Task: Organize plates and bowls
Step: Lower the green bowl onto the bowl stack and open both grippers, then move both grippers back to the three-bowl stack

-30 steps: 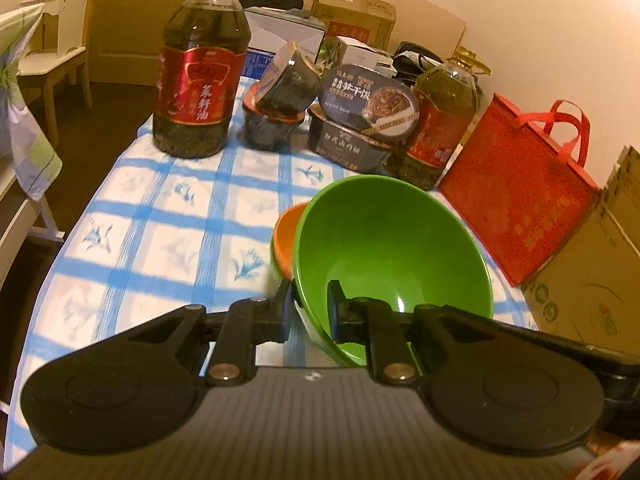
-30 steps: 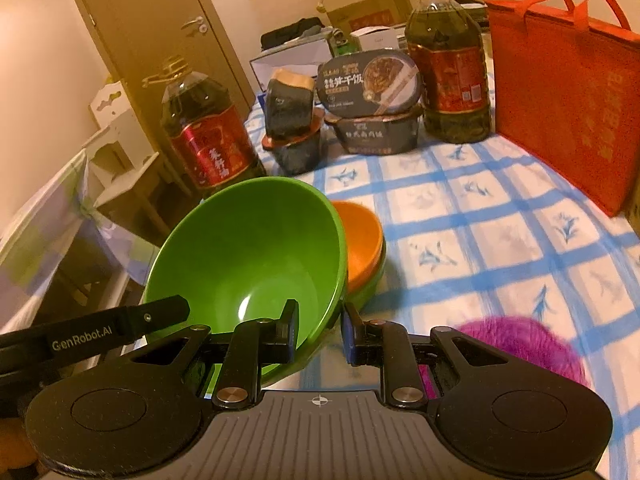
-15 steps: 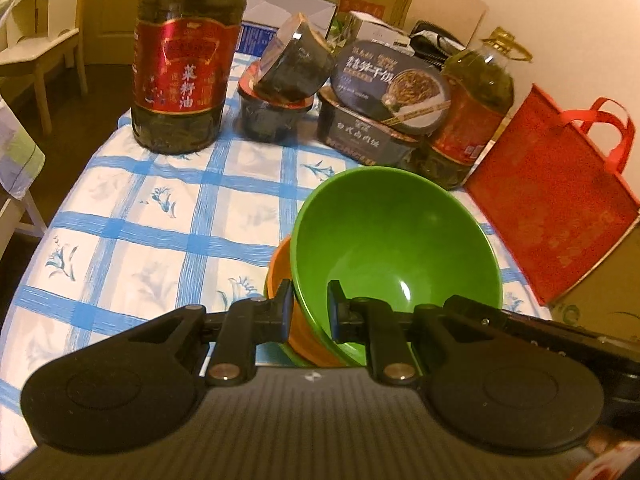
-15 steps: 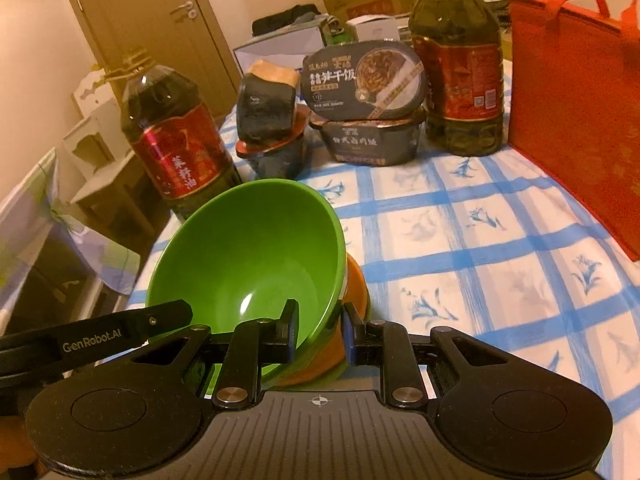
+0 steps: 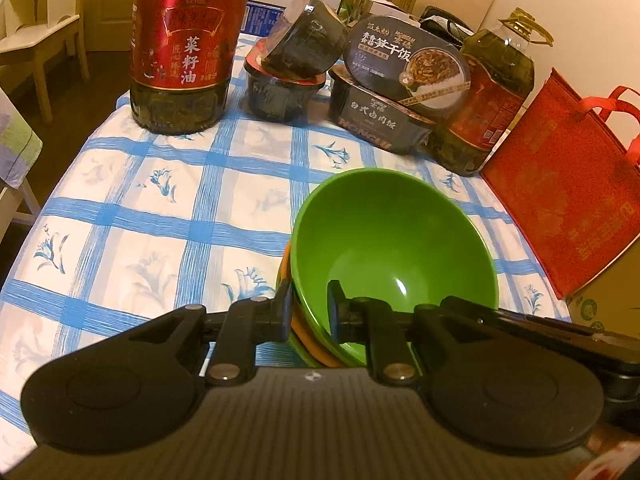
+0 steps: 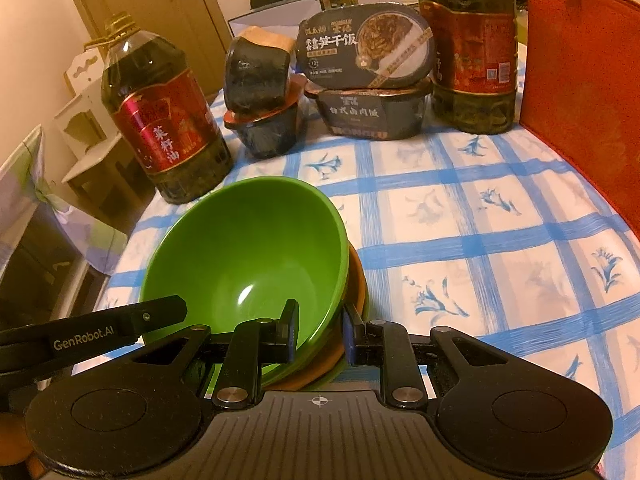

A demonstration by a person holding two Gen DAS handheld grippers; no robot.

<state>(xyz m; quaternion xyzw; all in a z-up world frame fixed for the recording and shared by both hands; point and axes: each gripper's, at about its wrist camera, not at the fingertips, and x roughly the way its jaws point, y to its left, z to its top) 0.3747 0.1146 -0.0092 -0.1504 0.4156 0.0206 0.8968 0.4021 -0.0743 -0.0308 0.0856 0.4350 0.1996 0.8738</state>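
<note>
I've got both the left gripper (image 5: 309,306) and right gripper (image 6: 319,330) clenched on the glossy round green bowl's (image 5: 394,256) rim, nested in an orange bowl (image 6: 356,280), smooth oil bottle (image 5: 186,44) at 11 o'clock.

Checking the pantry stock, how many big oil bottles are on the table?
2. One oil bottle stands at the table's back left corner; the other stands at the back right, between the meal boxes and the red bag. None seems hidden.

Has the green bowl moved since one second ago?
Yes. The green bowl, clamped by both grippers, came down over the orange bowl, which earlier showed well beyond its rim.
</note>
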